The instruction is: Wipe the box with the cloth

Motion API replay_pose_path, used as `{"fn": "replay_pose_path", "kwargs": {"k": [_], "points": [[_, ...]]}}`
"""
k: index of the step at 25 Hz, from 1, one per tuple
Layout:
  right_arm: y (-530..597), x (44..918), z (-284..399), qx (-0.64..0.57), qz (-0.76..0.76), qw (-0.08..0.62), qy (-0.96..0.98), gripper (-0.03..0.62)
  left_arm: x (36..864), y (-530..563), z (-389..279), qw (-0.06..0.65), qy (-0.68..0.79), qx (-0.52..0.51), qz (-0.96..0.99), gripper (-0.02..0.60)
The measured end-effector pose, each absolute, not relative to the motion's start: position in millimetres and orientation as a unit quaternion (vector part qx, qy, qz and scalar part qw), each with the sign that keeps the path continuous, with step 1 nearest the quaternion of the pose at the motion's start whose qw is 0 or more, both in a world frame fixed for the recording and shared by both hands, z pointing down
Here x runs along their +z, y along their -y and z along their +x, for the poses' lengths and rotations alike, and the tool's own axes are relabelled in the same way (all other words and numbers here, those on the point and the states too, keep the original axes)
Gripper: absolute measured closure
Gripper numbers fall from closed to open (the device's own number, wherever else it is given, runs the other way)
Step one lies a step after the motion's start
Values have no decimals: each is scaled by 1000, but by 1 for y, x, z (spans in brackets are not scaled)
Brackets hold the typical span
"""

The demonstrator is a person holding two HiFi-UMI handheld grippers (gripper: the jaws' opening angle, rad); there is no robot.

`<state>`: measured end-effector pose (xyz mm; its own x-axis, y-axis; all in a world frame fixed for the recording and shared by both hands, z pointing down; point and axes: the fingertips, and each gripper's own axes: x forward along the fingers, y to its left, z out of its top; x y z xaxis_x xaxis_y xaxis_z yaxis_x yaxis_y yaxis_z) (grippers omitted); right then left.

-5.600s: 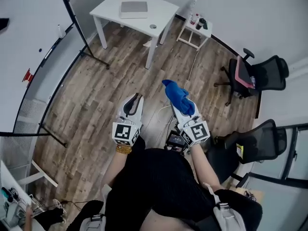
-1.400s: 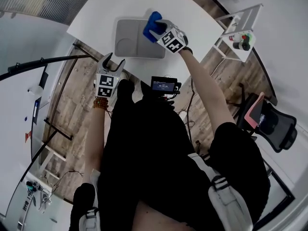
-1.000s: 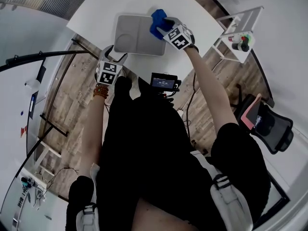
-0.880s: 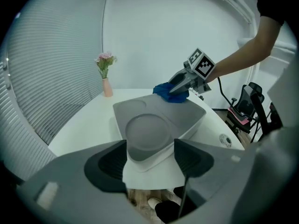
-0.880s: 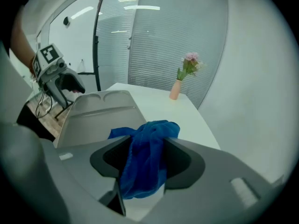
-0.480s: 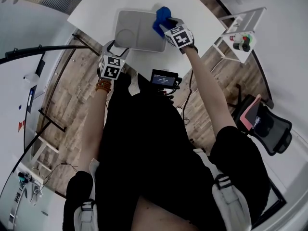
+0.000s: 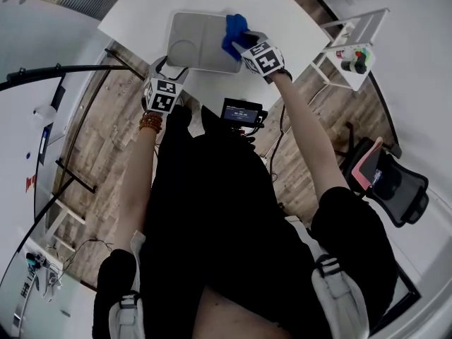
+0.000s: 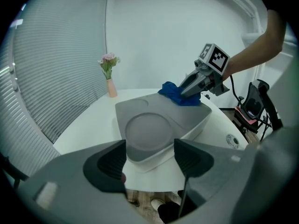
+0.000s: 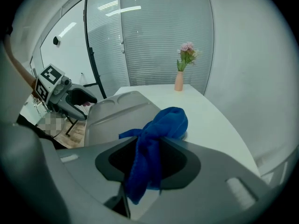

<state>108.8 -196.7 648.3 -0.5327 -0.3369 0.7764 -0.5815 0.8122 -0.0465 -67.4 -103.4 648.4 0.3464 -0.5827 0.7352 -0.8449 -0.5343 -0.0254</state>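
Right tongs (image 7: 239,39) closed further — cloth (image 7: 232,28) pinched between them, resting on box (image 7: 192,42).

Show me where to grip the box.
Probably pinch the near corner of the box, coming in over the front of the table: it sits before the open left gripper, the flat top is too broad, and the cloth covers the far end.
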Motion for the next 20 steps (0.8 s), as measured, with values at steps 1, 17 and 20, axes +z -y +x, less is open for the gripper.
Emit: {"fn": "replay_pose_path", "kwargs": {"k": [1, 17, 20], "points": [[191, 647, 109, 151, 264, 402, 864, 447, 648, 103, -66, 183, 446, 357, 800, 262], [112, 648, 95, 175, 188, 388, 885, 464, 649, 103, -67, 183, 448, 354, 801, 262], [103, 647, 97, 185, 176, 383, 888, 473, 648, 101, -65, 181, 448, 355, 800, 262]]}}
